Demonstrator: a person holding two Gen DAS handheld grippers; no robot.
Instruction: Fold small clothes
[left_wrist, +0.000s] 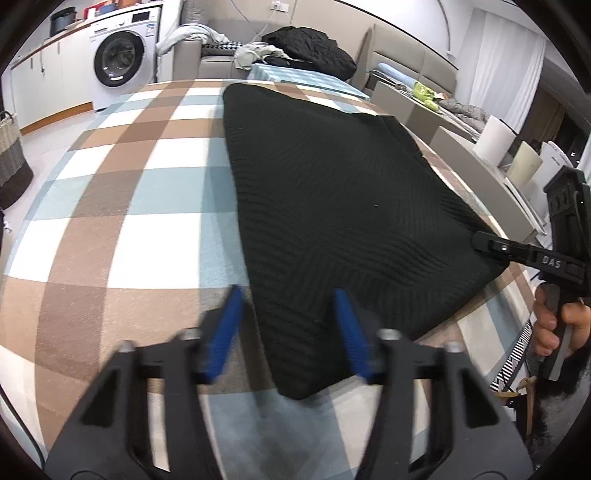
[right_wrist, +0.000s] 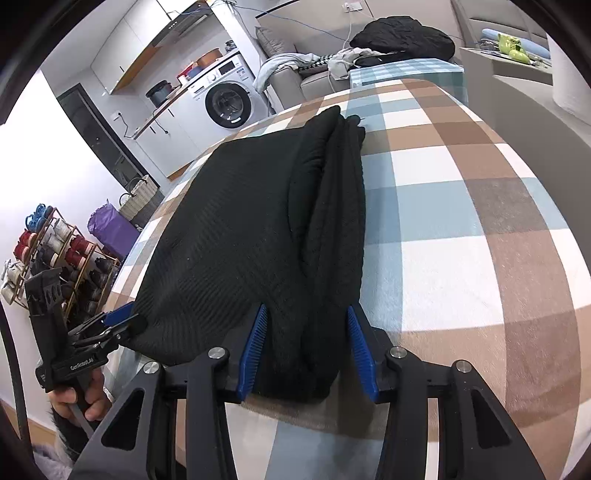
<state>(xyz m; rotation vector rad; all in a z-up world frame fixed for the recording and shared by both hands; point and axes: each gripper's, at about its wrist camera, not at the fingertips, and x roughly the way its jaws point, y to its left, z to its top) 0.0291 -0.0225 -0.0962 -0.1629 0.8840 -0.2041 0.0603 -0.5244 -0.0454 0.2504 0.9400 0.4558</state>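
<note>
Two claws are set at the folded black garment (left_wrist: 332, 192): left claw (left_wrist: 288, 317) released, right claw (right_wrist: 306, 343) released, astride its corner.

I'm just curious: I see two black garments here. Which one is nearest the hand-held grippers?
The black ribbed knit spread flat on the checked tablecloth; the other, a crumpled black jacket, lies heaped far behind it.

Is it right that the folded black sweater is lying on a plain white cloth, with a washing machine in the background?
Not quite. The cloth under the folded black sweater is not plain white: it is checked in brown, pale blue and white, as the left wrist view shows. The washing machine does stand in the background.
</note>
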